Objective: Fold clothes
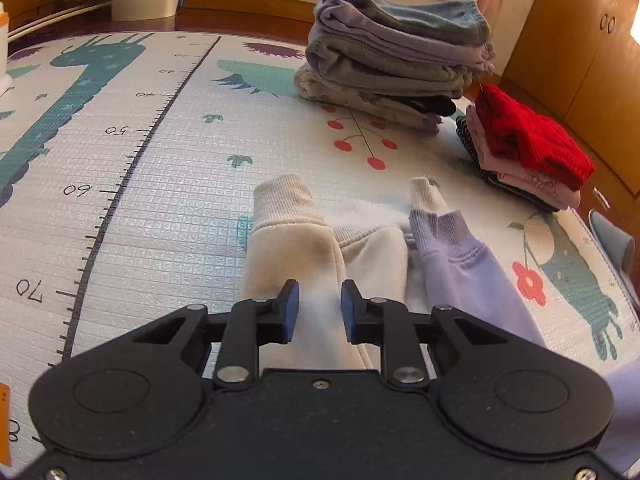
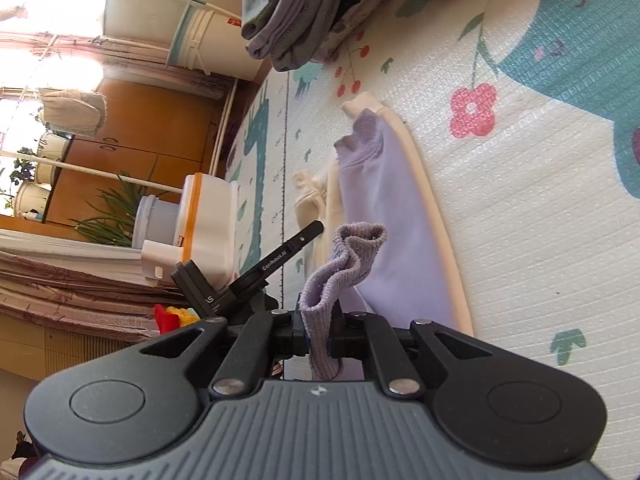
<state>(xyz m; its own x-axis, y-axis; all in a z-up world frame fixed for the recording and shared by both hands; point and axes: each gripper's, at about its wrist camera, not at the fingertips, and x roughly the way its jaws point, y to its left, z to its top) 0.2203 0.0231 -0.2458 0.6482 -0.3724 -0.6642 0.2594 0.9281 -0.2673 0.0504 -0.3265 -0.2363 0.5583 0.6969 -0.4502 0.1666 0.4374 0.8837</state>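
Observation:
A cream garment (image 1: 296, 248) lies on the play mat (image 1: 160, 184), and a lavender garment (image 1: 460, 256) rests partly over it on the right. My left gripper (image 1: 319, 312) is open just above the cream fabric, which shows between its blue pads (image 1: 289, 312). In the right wrist view my right gripper (image 2: 318, 336) is shut on the lavender garment's ribbed cuff (image 2: 344, 260), lifted off the mat. The lavender garment's body (image 2: 392, 216) lies flat on the cream garment (image 2: 436, 208). The left gripper's black finger (image 2: 280, 260) shows to the left of the cuff.
Two piles of folded clothes stand at the mat's far side: a tall grey and lavender pile (image 1: 392, 52) and a lower pile topped in red (image 1: 524, 148). Wooden cabinets (image 1: 580, 48) border the right. A white box with an orange band (image 2: 208, 224) sits at the mat's left edge.

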